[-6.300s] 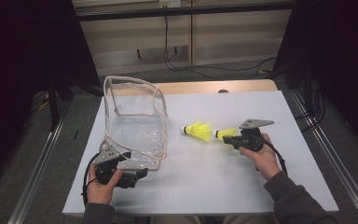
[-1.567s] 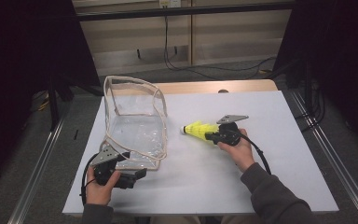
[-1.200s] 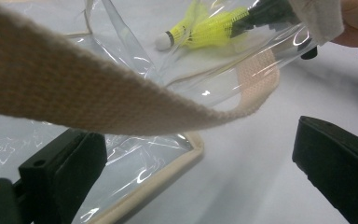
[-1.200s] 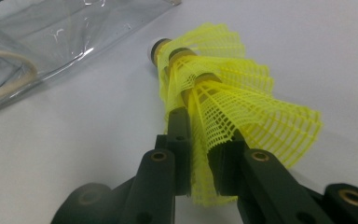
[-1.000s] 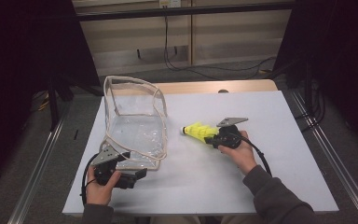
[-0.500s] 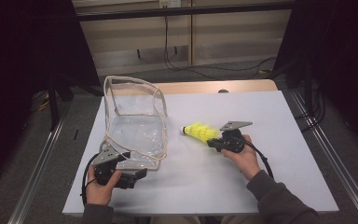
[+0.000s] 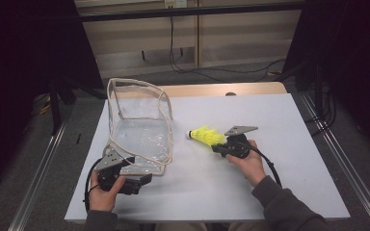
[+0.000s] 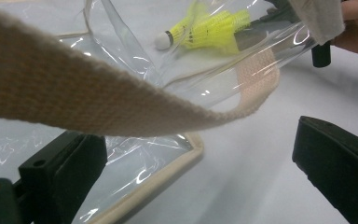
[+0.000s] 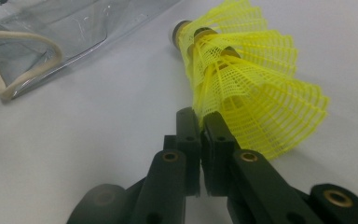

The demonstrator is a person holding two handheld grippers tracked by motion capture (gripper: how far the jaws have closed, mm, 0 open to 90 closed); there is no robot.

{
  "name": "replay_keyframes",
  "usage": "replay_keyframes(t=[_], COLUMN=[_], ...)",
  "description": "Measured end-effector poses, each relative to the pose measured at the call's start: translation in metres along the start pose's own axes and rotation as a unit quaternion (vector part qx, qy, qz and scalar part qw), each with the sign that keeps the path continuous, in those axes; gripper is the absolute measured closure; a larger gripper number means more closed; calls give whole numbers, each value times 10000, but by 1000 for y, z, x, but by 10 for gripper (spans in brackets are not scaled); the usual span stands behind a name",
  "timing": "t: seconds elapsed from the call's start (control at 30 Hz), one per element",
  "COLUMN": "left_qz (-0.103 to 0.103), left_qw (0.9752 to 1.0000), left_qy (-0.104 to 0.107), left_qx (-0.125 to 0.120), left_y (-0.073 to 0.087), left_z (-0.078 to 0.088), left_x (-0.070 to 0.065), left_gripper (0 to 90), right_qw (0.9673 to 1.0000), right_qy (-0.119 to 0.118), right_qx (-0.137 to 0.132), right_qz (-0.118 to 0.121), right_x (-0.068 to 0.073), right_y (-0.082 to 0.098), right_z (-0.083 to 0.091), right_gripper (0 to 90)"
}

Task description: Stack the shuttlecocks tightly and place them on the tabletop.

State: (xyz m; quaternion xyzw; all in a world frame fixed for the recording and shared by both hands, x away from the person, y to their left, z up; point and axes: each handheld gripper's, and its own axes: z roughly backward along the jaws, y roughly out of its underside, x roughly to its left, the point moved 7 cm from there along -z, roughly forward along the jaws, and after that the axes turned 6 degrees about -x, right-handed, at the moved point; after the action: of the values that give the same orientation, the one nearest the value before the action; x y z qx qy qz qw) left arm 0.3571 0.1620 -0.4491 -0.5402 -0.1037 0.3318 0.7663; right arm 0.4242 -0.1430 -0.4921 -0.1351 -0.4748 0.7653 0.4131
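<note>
We are looking down on the white table (image 7: 270, 192), and our right gripper (image 7: 218, 147) sits right of centre with its jaws drawn nearly together, pinched on the skirt edge of the yellow shuttlecocks (image 7: 205, 136) — in the right gripper view the two black pads meet at the mesh rim (image 9: 205, 116), and at least two shuttlecocks are nested one inside the other. Those jaws have just been closing, with the mesh between them. The stack lies on its side, white cork tip pointing left toward the clear bag (image 7: 139, 134), skirt toward our hand; whether it rests on the table or is just off it we cannot tell.

The bag stands between our two grippers, a see-through box shape with beige webbing trim, its mouth tipped toward the near side. Its right wall is close to the cork tip but apart from it, so that wall and the trim are what lie in the way on the left.

Our left gripper (image 7: 142, 180) is at the bag's near corner, jaws standing wide. In the left gripper view a beige strap (image 8: 98, 102) crosses above the gap and the clear plastic lies beside the left jaw — neither pad presses on anything. Through the plastic we see the shuttlecocks (image 8: 205, 30) farther off
</note>
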Motion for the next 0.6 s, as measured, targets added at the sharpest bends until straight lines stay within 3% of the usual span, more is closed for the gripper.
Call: replay_keyframes(t=[0.3, 0.6], left_qz=[5, -15], left_qw=[10000, 10000], left_qy=[0, 5], left_qx=[0, 16], left_y=[0, 0], left_z=[0, 0], left_x=[0, 0], left_gripper=[29, 29], right_qw=[9998, 9993], right_qy=[148, 327], right_qx=[-83, -133], right_qz=[124, 97], right_x=[2, -1], right_y=[-2, -6], right_z=[-3, -8], right_gripper=[652, 527])
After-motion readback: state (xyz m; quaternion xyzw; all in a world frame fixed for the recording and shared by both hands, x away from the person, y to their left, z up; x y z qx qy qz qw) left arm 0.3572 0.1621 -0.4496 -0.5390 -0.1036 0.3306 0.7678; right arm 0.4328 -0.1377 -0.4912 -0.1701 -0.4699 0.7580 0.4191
